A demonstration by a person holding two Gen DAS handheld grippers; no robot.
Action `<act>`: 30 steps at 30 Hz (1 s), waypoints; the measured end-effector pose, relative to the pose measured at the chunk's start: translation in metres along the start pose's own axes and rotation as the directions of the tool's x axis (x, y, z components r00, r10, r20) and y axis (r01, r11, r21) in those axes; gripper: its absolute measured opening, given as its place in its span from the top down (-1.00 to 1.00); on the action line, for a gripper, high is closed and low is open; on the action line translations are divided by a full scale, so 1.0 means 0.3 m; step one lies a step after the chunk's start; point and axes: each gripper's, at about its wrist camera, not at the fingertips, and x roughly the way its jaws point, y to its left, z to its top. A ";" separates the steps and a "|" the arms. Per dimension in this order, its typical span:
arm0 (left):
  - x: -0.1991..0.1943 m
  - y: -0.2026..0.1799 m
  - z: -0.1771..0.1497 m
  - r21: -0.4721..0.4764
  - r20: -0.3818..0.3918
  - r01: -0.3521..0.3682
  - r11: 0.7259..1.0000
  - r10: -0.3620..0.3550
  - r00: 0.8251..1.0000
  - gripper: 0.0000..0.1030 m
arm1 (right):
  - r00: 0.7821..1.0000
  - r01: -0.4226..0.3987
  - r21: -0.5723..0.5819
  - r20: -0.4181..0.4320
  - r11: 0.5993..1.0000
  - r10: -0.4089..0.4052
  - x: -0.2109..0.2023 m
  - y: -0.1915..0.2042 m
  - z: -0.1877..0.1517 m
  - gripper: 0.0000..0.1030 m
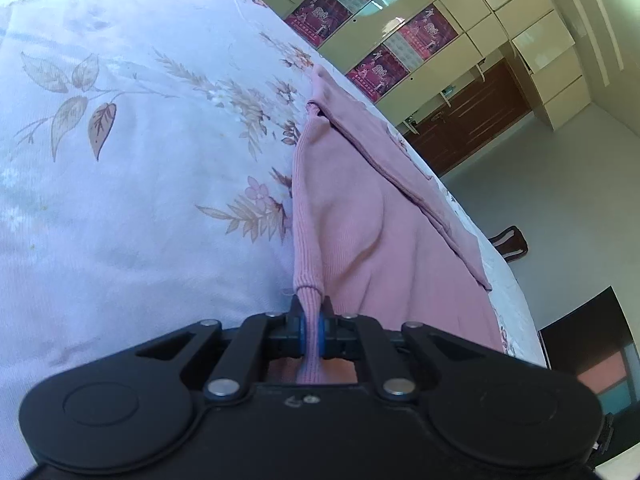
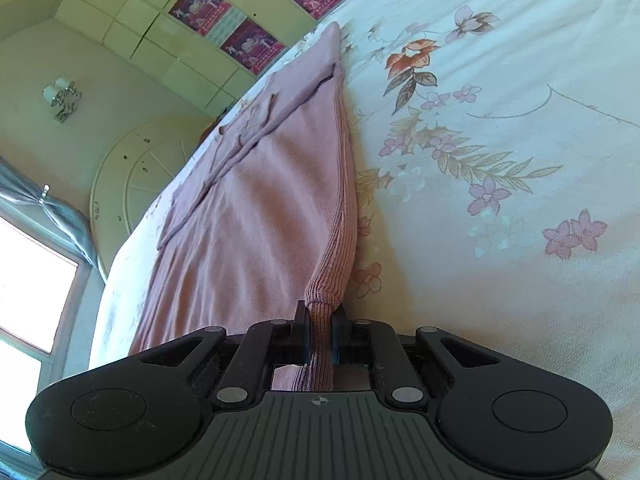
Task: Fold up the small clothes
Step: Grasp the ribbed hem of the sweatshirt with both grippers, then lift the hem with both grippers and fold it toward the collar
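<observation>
Pink knit garment (image 1: 360,240) lies spread on a floral bedsheet (image 1: 120,160), near the bed's edge; its far part already carries a flap folded over the body.

Left side: left gripper (image 1: 311,312) is clamped tight on the ribbed hem corner. A narrow bunch of rib knit runs between the blue pads (image 1: 304,332) and out behind them. Cloth rises off the sheet into the jaws in a soft ridge. Wardrobe doors with red posters (image 1: 384,68) beyond the bed.

Right side: right gripper (image 2: 320,320) is likewise pinched shut on the other ribbed hem corner of the garment (image 2: 248,216), with a slightly thicker wad of knit between its jaws. The ribbed edge climbs from the sheet (image 2: 500,140) to the pads. Window (image 2: 28,300) at far left of this view.

Handling, my reading: light, limp, stretchy fabric. No stiffness, so it will sag and drape between the two holds. Rib band is the thicker, firmer part, and a sound place to grip; both corners held lets the hem travel as one straight line. Not slippery against cotton sheet, so dragging may rumple layers beneath. Lift clear before carrying hem toward far end. Uneven pull would skew the fold.
</observation>
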 end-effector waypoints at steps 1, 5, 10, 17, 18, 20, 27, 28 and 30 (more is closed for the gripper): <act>-0.009 -0.012 0.006 0.000 0.014 0.015 1.000 -0.015 1.000 0.91 | 1.000 -0.010 -0.002 0.016 1.000 0.010 -0.012 0.007 0.003 0.83; -0.036 -0.075 0.074 0.001 0.070 0.065 0.998 -0.065 0.995 0.91 | 0.995 -0.050 -0.041 0.084 0.998 0.053 -0.069 0.081 0.057 0.83; 0.006 -0.169 0.235 0.004 0.132 0.120 0.993 -0.119 0.984 0.91 | 0.983 -0.090 -0.068 0.153 0.994 0.100 -0.063 0.180 0.181 0.83; 0.219 -0.304 0.508 0.046 0.123 0.121 0.992 -0.126 0.984 0.91 | 0.981 -0.031 -0.071 0.189 0.997 0.044 0.059 0.298 0.481 0.83; 0.259 -0.313 0.546 0.048 0.121 0.121 0.992 -0.126 0.985 0.91 | 0.981 -0.032 -0.060 0.191 0.998 0.043 0.087 0.305 0.532 0.83; 0.337 -0.325 0.615 0.043 0.113 0.119 0.992 -0.123 0.986 0.91 | 0.979 -0.036 -0.048 0.199 0.998 0.045 0.144 0.316 0.622 0.83; 0.641 -0.316 0.802 0.059 0.036 0.078 0.995 -0.081 0.996 0.91 | 0.984 -0.022 0.048 0.176 0.999 0.013 0.394 0.259 0.884 0.83; 0.683 -0.309 0.815 0.064 0.022 0.071 0.995 -0.072 0.997 0.91 | 0.986 -0.021 0.069 0.168 0.997 0.009 0.434 0.236 0.915 0.83; 0.763 -0.285 0.838 0.070 -0.006 0.056 0.996 -0.055 0.998 0.91 | 0.989 -0.011 0.109 0.148 0.994 -0.005 0.519 0.184 0.964 0.83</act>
